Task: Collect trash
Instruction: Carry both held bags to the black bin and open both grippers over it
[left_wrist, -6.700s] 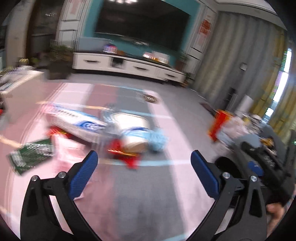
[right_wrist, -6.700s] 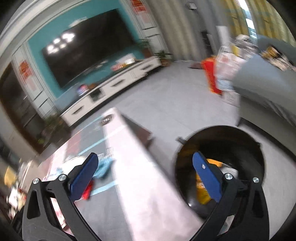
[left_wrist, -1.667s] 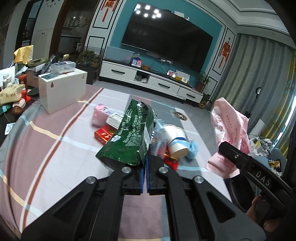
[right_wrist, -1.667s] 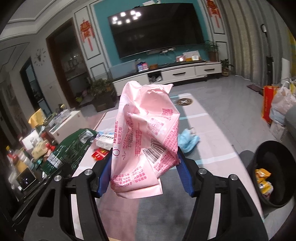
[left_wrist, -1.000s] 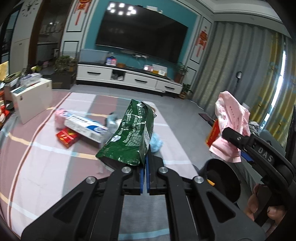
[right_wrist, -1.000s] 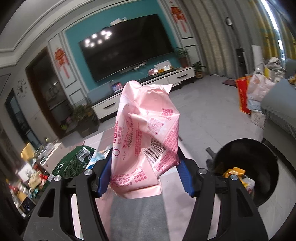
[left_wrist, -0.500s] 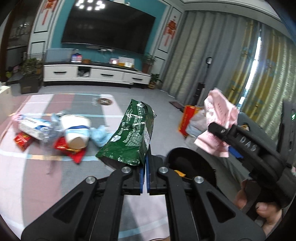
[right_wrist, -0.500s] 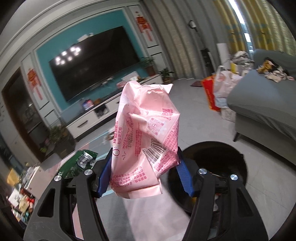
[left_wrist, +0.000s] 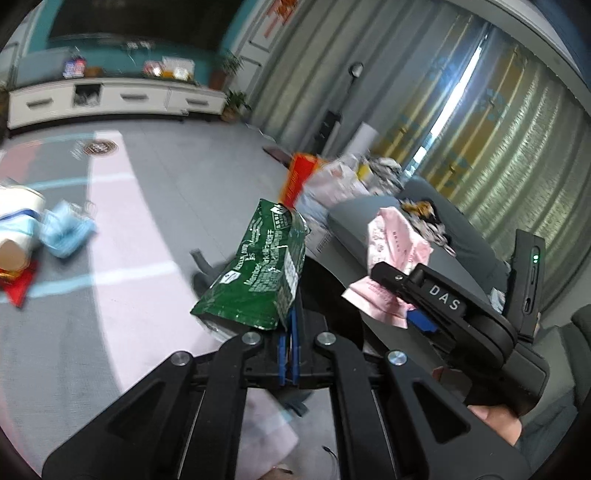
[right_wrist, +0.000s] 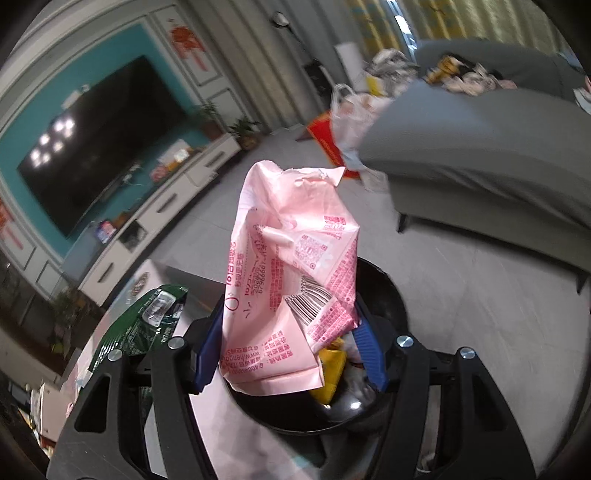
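Observation:
My left gripper (left_wrist: 289, 354) is shut on a crumpled green snack bag (left_wrist: 258, 280), which stands up from its blue pads. My right gripper (right_wrist: 291, 350) is shut on a pink plastic wrapper (right_wrist: 291, 280) with red print and a barcode. Directly under the pink wrapper sits the round black trash bin (right_wrist: 391, 295), with a yellow wrapper (right_wrist: 330, 373) inside. In the left wrist view the right gripper (left_wrist: 417, 317) and pink wrapper (left_wrist: 397, 243) hang at the right, and the bin (left_wrist: 332, 291) is mostly hidden behind the green bag. The green bag (right_wrist: 140, 325) shows at the right wrist view's left edge.
On the striped table cloth (left_wrist: 122, 229) at the left lie a paper cup (left_wrist: 18, 229), a blue face mask (left_wrist: 64, 230) and a red wrapper (left_wrist: 16, 288). A grey sofa (right_wrist: 480, 147) with clutter stands beyond the bin. A hand (left_wrist: 495, 421) holds the right gripper.
Both grippers have swung right and tipped downward, away from the table litter; the bin now lies right below the pink wrapper. Both grips are unchanged.

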